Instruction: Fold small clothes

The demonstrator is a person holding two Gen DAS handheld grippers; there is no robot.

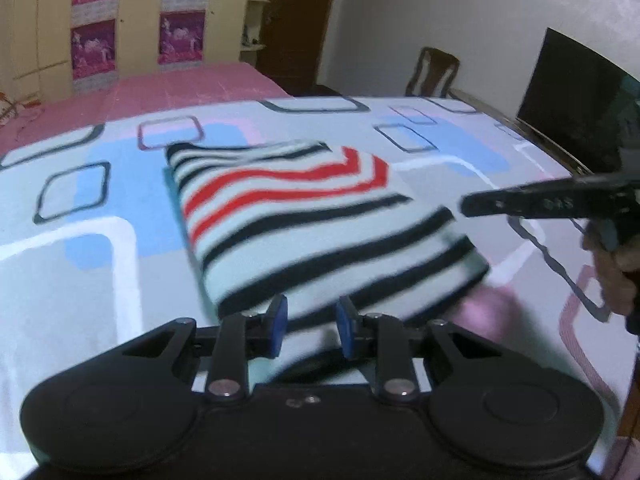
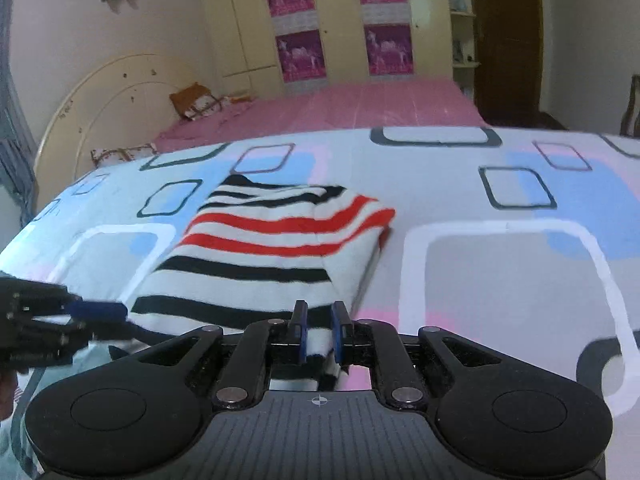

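Note:
A small white garment with black and red stripes [image 1: 320, 220] lies folded on the patterned sheet; it also shows in the right wrist view [image 2: 272, 252]. My left gripper [image 1: 311, 326] is open, its blue pads [image 1: 280, 320] on either side of the garment's near edge without closing on it. My right gripper [image 2: 319, 330] has its jaws partly apart, with the garment's near corner lying between the pads; I cannot tell if it pinches the cloth. It appears in the left wrist view [image 1: 520, 202] at the garment's right edge. The left gripper shows at the right wrist view's left edge [image 2: 96, 312].
The patterned sheet [image 2: 500, 272] covers the work surface. Behind it are a pink bed [image 2: 340, 108], a wardrobe with purple posters [image 2: 340, 20], a wooden chair [image 1: 434, 72] and a dark screen [image 1: 580, 100] at the right.

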